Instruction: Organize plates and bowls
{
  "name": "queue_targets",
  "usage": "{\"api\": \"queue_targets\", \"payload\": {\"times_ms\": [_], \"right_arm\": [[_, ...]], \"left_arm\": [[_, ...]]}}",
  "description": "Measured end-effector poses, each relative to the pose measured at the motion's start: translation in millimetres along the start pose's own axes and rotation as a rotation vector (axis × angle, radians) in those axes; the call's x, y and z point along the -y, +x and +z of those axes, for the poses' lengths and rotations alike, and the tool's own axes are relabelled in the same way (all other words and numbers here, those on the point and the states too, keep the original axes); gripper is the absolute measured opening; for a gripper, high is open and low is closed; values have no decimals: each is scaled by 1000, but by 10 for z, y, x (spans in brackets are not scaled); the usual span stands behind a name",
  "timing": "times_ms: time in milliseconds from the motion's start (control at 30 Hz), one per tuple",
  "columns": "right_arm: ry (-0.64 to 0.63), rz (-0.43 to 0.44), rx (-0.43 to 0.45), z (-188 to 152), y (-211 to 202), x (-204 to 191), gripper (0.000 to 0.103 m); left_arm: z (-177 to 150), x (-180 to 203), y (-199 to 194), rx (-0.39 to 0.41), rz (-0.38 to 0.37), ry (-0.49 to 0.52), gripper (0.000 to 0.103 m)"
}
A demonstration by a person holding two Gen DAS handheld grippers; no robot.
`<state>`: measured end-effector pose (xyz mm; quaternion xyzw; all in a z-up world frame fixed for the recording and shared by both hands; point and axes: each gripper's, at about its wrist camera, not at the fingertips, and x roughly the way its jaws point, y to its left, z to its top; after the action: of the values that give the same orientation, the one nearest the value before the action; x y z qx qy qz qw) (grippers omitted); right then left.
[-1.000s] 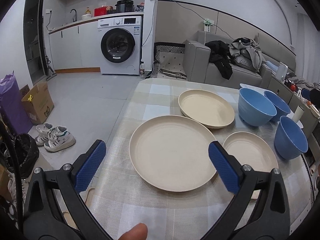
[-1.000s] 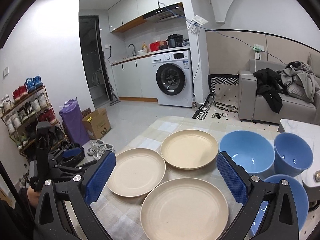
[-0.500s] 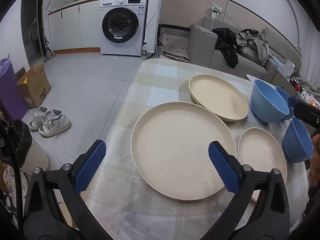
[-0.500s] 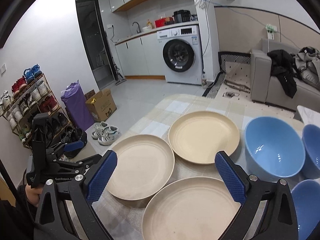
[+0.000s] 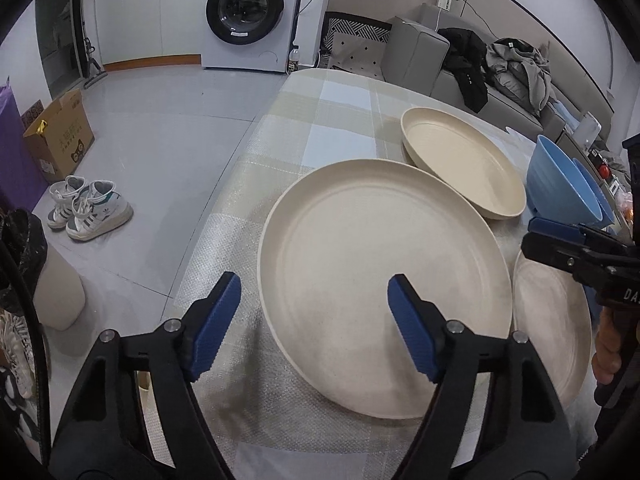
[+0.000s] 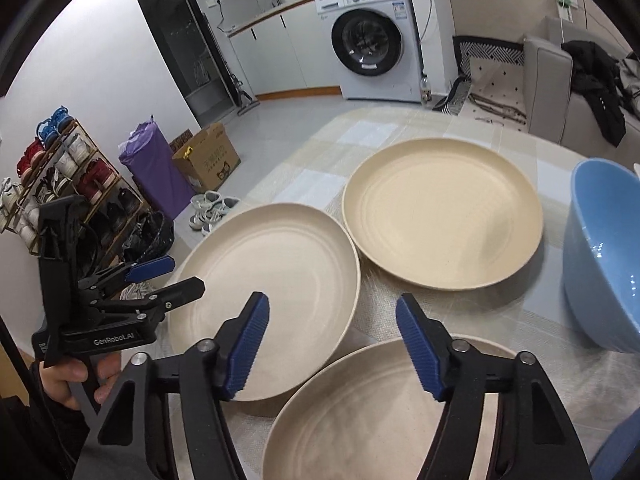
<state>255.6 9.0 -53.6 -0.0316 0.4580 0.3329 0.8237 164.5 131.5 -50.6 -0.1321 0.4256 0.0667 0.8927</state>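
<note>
A dining table (image 5: pixel 320 120) under a checked cloth carries three cream plates and blue bowls, with both hand-held grippers hanging just above them. The left gripper (image 5: pixel 314 322) hovers over the near-left rim of the large plate (image 5: pixel 380 272); its jaws have just been closing yet stand apart, one blue pad outside the rim at 9 o'clock, the other over the plate's floor, pinching nothing. The right gripper (image 6: pixel 332 344) sits over the gap between the large plate (image 6: pixel 280 276) and the near plate (image 6: pixel 372 412) at 6 o'clock; its jaws have likewise been closing and remain parted, with nothing between them.

The third plate (image 6: pixel 440 216), deeper and yellower, lies at 1 o'clock from the right gripper, its rim just beside the large plate's. A blue bowl (image 6: pixel 600 256) stands at 3 o'clock at the table's right edge; in the left view a second bowl (image 5: pixel 596 188) shows directly behind it. All plates and bowls in view are empty.

Beyond the table, a washing machine (image 5: pixel 248 12) stands at 12 o'clock against white cabinets, and a grey sofa (image 5: pixel 424 52) heaped with clothes (image 5: pixel 516 64) runs along the wall at 2 o'clock. On the floor at 9 o'clock lie white sneakers (image 5: pixel 88 210), a cardboard box (image 5: pixel 60 132) and a purple bag (image 6: pixel 156 168); a shoe rack (image 6: pixel 60 184) lines the wall. A hand (image 6: pixel 76 376) grips the left gripper's handle.
</note>
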Motion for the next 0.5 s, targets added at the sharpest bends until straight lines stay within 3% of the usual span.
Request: {"api": "queue_targets", "payload": {"times_ms": [233,500], "right_arm": [[-1,17,-57,24,263,25,51],[-10,-1,-86,52,465,18,44]], "left_arm": [[-21,0,191,-33,11,-8,60],[-4,10,363,-65,47,2,43]]}}
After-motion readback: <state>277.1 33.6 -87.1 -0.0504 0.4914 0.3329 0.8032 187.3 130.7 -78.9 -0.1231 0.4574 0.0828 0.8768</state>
